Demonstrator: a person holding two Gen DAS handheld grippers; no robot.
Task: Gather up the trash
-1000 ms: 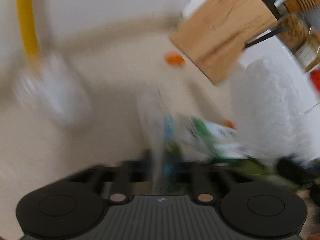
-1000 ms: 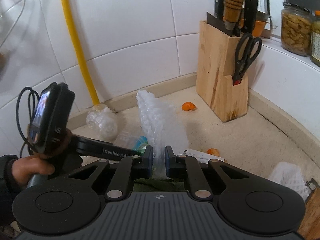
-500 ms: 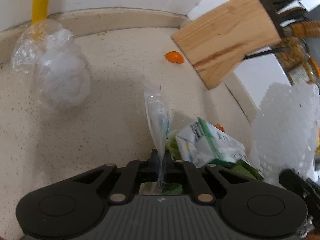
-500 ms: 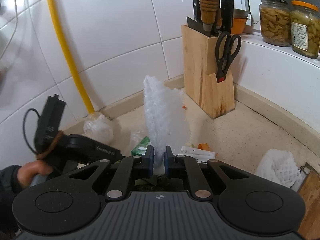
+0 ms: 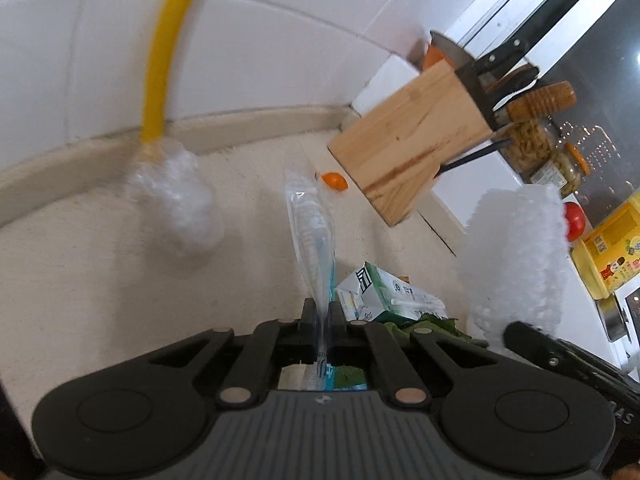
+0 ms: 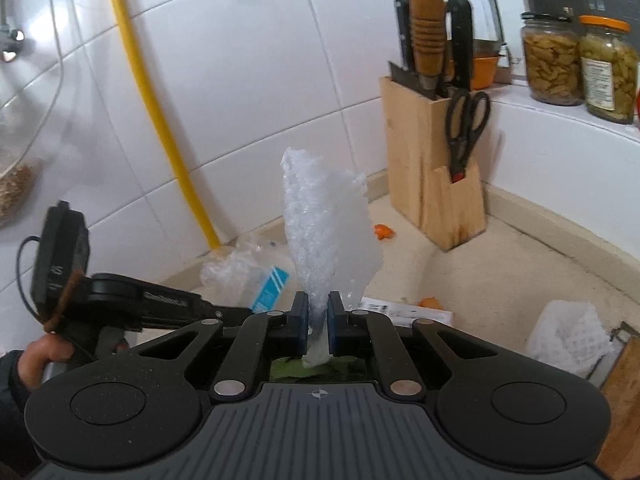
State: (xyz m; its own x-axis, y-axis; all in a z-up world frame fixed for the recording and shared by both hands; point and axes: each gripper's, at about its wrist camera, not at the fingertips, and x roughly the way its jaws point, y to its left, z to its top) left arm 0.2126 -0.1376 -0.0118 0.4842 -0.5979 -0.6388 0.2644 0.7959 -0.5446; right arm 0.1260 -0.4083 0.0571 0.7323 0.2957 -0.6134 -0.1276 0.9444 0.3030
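Both tools have risen since earlier. Left tool (image 5: pixel 320 322) pinches a clear plastic wrapper (image 5: pixel 314 236) upright above the table (image 5: pixel 100 264); right tool (image 6: pixel 318 322) clamps white bubble wrap (image 6: pixel 326 232). Below lie a milk carton (image 5: pixel 384 298) and a crumpled bag (image 5: pixel 180 196).

Bare table (image 6: pixel 532 264) open at 3 o'clock of the knife block (image 6: pixel 434 168), block closing the corner at 1 o'clock, crumpled plastic (image 6: pixel 236 264) at 11 o'clock by the yellow hose (image 6: pixel 160 120), white netting (image 6: pixel 568 336) at 4 o'clock, carton (image 5: pixel 384 300) close ahead
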